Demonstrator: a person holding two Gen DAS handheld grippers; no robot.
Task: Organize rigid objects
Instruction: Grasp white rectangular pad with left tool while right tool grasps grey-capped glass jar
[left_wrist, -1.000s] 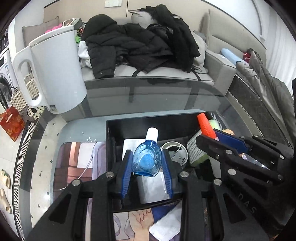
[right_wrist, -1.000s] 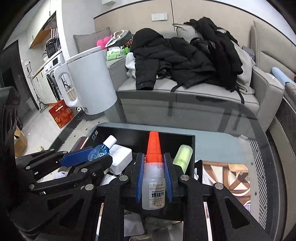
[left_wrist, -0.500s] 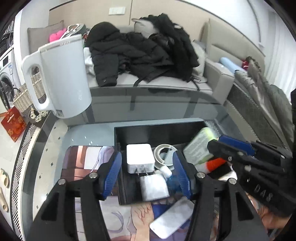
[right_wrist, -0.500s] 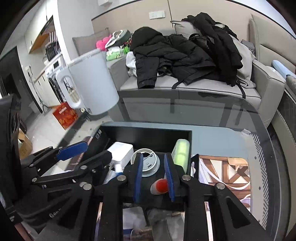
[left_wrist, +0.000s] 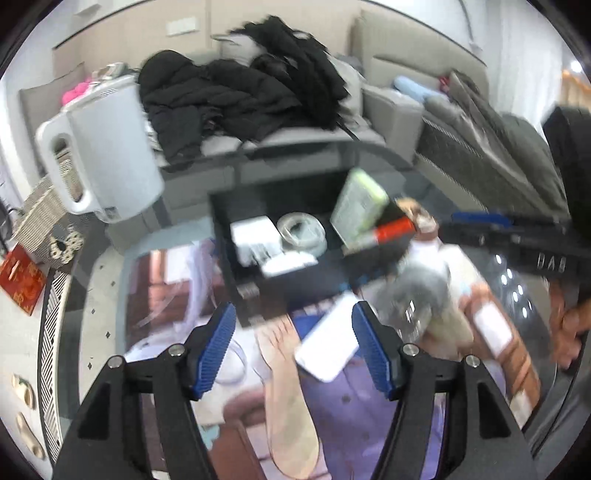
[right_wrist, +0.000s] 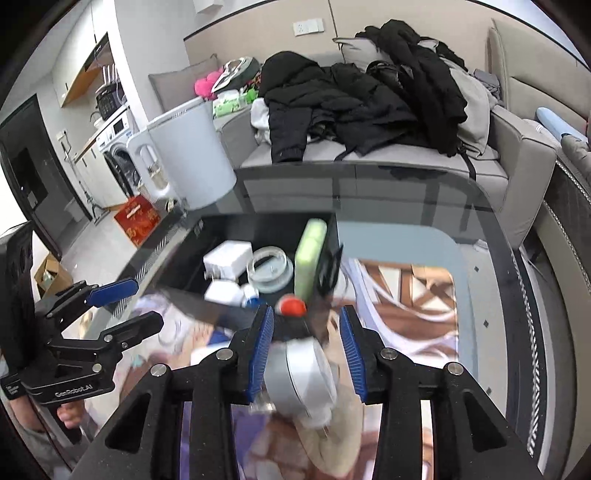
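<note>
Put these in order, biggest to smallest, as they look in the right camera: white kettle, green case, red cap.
1. White kettle, largest.
2. Green case.
3. Red cap, smallest, though it sits nearest the camera.

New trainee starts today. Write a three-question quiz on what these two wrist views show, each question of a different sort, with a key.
1. True or false: the green bottle lies outside the black box.
2. Which object sits beside the round tape roll in the box? A) white charger B) banana C) mug
3. Fill in: the white kettle stands on the glass ____.

Key: 1 false; 2 A; 3 table.
</note>
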